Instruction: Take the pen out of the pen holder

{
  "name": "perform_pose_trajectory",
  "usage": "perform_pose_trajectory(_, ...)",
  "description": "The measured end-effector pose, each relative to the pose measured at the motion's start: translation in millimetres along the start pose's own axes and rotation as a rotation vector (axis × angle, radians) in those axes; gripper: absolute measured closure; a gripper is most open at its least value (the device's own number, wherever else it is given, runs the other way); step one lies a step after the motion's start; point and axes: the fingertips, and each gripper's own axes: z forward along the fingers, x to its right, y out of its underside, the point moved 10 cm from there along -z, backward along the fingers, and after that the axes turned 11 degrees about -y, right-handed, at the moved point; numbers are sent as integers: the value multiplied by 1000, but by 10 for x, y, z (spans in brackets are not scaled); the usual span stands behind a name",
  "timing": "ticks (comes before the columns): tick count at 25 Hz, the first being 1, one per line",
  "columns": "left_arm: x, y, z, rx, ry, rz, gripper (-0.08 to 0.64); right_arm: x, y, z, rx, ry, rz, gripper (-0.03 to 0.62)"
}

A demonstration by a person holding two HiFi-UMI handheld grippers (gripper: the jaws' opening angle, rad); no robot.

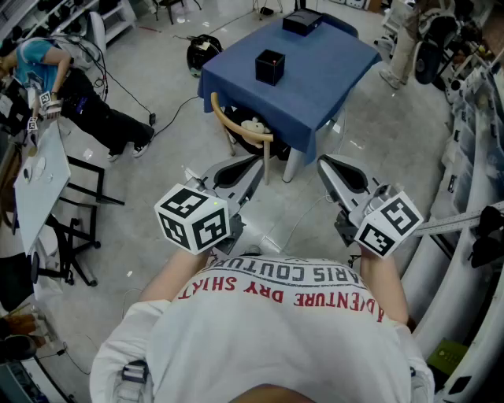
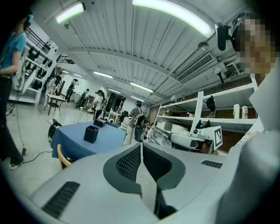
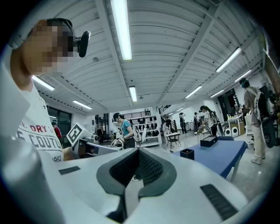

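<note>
A black square pen holder [image 1: 270, 66] stands near the middle of a blue-clothed table [image 1: 315, 86], well ahead of me. A small red tip shows at its open top in the left gripper view, where the pen holder [image 2: 91, 134] is left of the jaws. In the right gripper view the pen holder [image 3: 187, 153] is right of the jaws. My left gripper [image 1: 257, 161] and right gripper [image 1: 322, 161] are held side by side in front of my chest, well short of the table. Both are shut with nothing between their jaws.
A flat black box [image 1: 302, 21] lies at the table's far end. A wooden chair [image 1: 236, 126] is tucked under the near side. A person [image 1: 71, 79] bends by a white table [image 1: 39, 173] at the left. Shelving and equipment [image 1: 472, 118] line the right.
</note>
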Motion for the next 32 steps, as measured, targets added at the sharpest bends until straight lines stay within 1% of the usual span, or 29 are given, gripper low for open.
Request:
perform_pose_trajectory(6, 78, 53, 16, 7, -2, 6, 522, -3, 36, -96, -11, -2, -6, 569)
perform_pose_trajectory(12, 122, 108, -17, 12, -11, 13, 522, 10, 90, -172, 32, 37, 9, 569)
perform_pose_trajectory(16, 152, 150, -59, 8, -26, 9, 522, 25, 138, -204, 22, 38, 7, 558)
perform_pose_trajectory(17, 153, 158, -60, 4, -29, 10, 522, 43, 146, -204, 21, 35, 11, 545)
perform_pose_trajectory(19, 145, 164, -42, -4, -34, 14, 522, 88, 155, -193, 24, 30, 15, 444)
perform_pose_trajectory(20, 135, 162, -27, -8, -36, 17, 522, 111, 159, -181, 27, 26, 15, 411)
perform_pose_trajectory(23, 76, 130, 53, -10, -33, 27, 522, 209, 181, -122, 33, 22, 10, 364)
perform_pose_trajectory(27, -100, 31, 312, -16, -23, 40, 522, 501, 219, 1, 28, 68, 6, 325)
perform_pose_trajectory(32, -385, -213, 935, -34, -14, 41, 522, 1069, 173, 120, 44, 103, 20, 322)
